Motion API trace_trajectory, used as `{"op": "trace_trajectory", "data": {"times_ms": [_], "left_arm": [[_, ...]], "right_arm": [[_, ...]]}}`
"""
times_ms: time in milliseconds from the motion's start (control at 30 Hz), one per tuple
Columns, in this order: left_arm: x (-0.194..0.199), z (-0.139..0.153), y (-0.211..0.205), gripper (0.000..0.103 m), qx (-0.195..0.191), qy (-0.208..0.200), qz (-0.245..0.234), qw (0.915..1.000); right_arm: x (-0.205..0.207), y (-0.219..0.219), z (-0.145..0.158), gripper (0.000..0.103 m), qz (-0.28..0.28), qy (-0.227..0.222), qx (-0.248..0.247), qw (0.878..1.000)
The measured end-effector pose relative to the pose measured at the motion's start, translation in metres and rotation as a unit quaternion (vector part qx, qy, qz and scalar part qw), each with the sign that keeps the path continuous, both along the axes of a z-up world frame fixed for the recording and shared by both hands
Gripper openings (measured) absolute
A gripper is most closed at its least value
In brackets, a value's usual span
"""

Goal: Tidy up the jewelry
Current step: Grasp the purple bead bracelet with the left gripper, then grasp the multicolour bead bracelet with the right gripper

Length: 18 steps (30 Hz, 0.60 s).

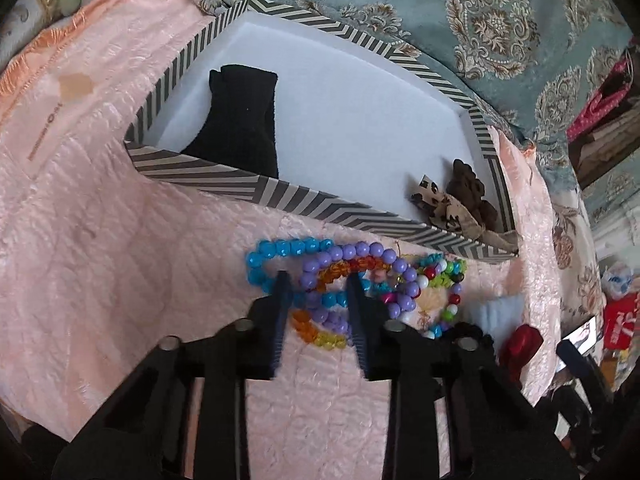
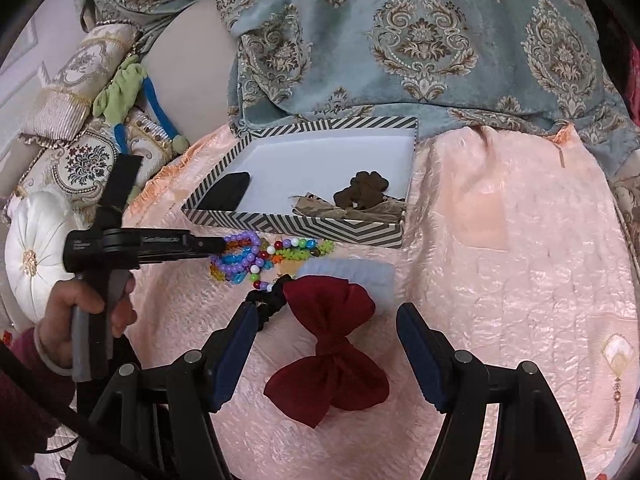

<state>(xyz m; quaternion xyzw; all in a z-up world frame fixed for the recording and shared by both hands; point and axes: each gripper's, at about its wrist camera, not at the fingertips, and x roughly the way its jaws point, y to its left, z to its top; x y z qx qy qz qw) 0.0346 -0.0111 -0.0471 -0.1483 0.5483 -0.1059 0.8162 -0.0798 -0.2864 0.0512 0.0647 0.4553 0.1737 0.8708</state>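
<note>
A pile of bead bracelets, blue, purple, orange and mixed colours, lies on the pink cloth in front of a chevron-striped box. My left gripper is open, its fingers pressed down into the pile on either side of the purple and orange strands. The pile and the left gripper also show in the right wrist view. The box holds a black pouch and brown hair accessories. My right gripper is open over a dark red bow.
A pale blue cloth piece lies behind the bow. A black scrunchie touches the bow's left side. Teal patterned fabric rises behind the box. Cushions sit at the left. The pink cloth extends to the right.
</note>
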Motion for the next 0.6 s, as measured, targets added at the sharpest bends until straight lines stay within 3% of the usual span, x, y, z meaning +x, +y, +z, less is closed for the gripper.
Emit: {"op": "trace_trajectory", "data": {"times_ms": [33,100,367,600], "left_arm": [[0.001,-0.001,-0.001,0.012,0.002,0.0,0.0,1.0],[0.002,-0.001,-0.001,0.008,0.002,-0.002,0.0,1.0],[-0.014,0.031,0.013,0.008,-0.006,-0.048,0.0,0.9988],[-0.026,0.046,0.03,0.008,-0.014,-0.06,0.009,0.9981]], "right_arm": [[0.0,0.001,0.001,0.07,0.002,-0.001,-0.001,1.0],[0.0,0.004,0.002,0.07,0.005,-0.004,-0.001,1.0],[0.005,0.01,0.004,0.07,0.012,-0.005,0.0,1.0],[0.015,0.017,0.004,0.07,0.018,0.001,0.014,1.0]]}}
